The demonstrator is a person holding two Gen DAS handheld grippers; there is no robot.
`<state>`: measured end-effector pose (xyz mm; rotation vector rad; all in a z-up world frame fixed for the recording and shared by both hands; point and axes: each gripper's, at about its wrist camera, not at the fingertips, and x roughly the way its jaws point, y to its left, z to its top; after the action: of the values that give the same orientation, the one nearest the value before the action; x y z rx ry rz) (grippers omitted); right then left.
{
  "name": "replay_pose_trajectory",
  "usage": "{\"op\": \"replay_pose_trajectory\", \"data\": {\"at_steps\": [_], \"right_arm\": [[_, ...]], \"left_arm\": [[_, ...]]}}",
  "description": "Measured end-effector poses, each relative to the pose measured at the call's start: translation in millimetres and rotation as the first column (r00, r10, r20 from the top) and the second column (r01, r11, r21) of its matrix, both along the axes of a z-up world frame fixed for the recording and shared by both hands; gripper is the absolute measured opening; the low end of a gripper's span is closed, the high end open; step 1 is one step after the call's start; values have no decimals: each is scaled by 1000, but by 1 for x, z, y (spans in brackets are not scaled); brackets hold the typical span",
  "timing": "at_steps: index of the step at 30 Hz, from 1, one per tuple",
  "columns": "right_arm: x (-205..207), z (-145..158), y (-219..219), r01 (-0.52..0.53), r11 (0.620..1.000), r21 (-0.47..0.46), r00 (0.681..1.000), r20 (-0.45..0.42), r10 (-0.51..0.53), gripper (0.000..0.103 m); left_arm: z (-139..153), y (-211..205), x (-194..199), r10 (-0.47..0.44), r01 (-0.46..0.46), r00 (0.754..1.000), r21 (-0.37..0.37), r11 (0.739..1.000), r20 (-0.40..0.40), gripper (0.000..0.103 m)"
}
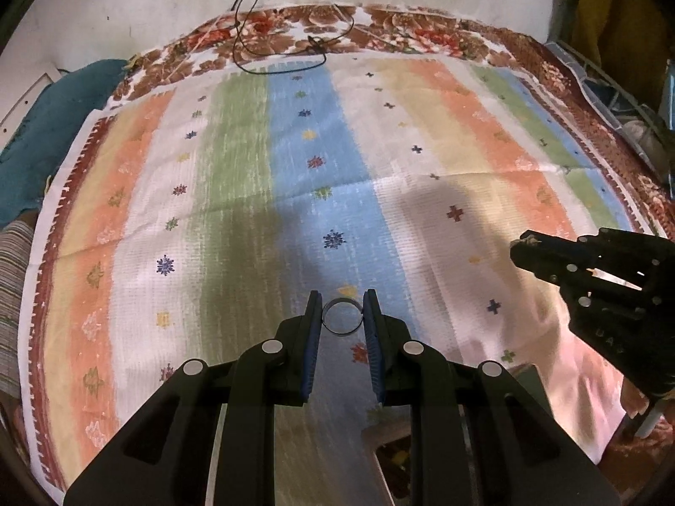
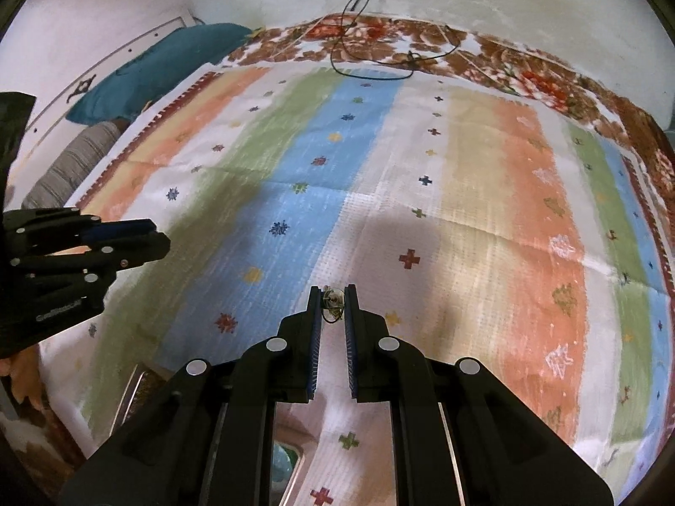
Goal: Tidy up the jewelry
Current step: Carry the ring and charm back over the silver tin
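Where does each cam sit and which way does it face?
Left wrist: on the left gripper, facing forward over the striped cloth; its fingers hold a ring; right gripper shows.
Right wrist: on the right gripper, same direction, holding an earring; left gripper shows.
Shared: cloth, black cable.

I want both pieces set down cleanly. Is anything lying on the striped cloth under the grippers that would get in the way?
Nothing visible does. The left gripper holds a ring and the right gripper a small ornament, both above bare striped cloth. The only loose item, a black cord, lies at the far edge.
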<state>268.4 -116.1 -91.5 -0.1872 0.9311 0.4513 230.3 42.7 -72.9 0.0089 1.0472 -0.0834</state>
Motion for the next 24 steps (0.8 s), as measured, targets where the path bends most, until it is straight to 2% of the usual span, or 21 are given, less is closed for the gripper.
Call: {"op": "replay_pose_trajectory", "data": {"at_steps": [2, 8, 24], "right_arm": [[-7, 7, 0, 21, 1000, -21, 1000, 21, -21, 11], [-30, 23, -1, 26, 1000, 10, 999, 40, -27, 11], [-72, 34, -7, 11, 998, 64, 999, 36, -13, 11]], "left_arm": [[5, -2, -6, -3, 3, 1000, -3, 1000, 10, 19], [20, -7, -21, -6, 7, 999, -21, 1000, 37, 19], [52, -25, -68, -55, 61, 992, -53, 997, 113, 19]]}}
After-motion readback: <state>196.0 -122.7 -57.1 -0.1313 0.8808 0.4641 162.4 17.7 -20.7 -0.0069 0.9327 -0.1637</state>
